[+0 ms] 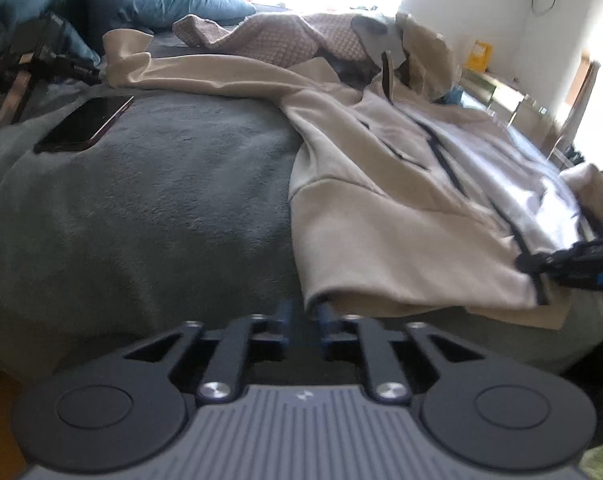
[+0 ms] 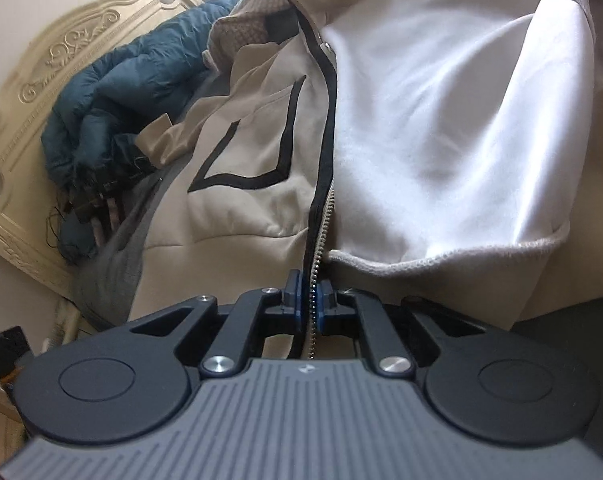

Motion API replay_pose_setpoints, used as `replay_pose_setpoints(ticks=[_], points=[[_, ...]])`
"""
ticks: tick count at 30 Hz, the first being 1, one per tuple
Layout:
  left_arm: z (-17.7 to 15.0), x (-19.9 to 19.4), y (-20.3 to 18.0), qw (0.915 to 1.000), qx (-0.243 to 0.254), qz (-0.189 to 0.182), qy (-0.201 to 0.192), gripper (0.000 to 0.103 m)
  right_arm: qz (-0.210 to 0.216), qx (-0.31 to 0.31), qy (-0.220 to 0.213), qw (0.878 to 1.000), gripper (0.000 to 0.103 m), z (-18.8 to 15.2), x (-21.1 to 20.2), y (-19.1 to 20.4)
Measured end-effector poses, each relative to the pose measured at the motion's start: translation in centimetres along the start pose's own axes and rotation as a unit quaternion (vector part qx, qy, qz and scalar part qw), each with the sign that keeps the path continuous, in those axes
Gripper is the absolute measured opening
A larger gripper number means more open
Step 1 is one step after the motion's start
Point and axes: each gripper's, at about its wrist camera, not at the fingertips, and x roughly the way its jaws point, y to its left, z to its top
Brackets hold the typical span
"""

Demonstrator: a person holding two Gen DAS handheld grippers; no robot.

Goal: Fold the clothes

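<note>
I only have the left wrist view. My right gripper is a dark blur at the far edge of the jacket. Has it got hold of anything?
Observer: Yes. The right gripper is shut on the jacket's zipper edge, near the bottom hem.
Operator: Is the jacket zipped?
Observer: No. It lies open, its white lining showing right of the zipper.
Operator: What is beyond the blue quilt?
Observer: A carved cream headboard stands behind the blue quilt.
</note>
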Motion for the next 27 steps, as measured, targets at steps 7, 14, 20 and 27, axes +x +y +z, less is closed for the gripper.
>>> replay_pose_setpoints(ticks=[7, 14, 20, 27], points=[[1.5, -1.3, 2.3, 0.9948, -0.063, -0.04, -0.069, 0.039, -0.019, -0.025, 0.013, 0.999, 0.005, 0.2, 0.2, 0.4], [4.9, 5.1, 1.6, 0.9936, -0.043, -0.088, -0.055, 0.051, -0.038, -0.023, 0.013, 0.999, 0.005, 0.1, 0.4, 0.9], [4.8, 8.1, 2.2, 0.9926, -0.068, -0.101, 0.002, 0.029, -0.048, -0.024, 0.013, 0.998, 0.006, 0.1, 0.5, 1.3], [5.2, 6.2, 6.0, 0.9333, -0.192, -0.303, -0.002, 0.007, -0.045, -0.016, 0.014, 0.999, 0.006, 0.2, 0.5, 1.1]])
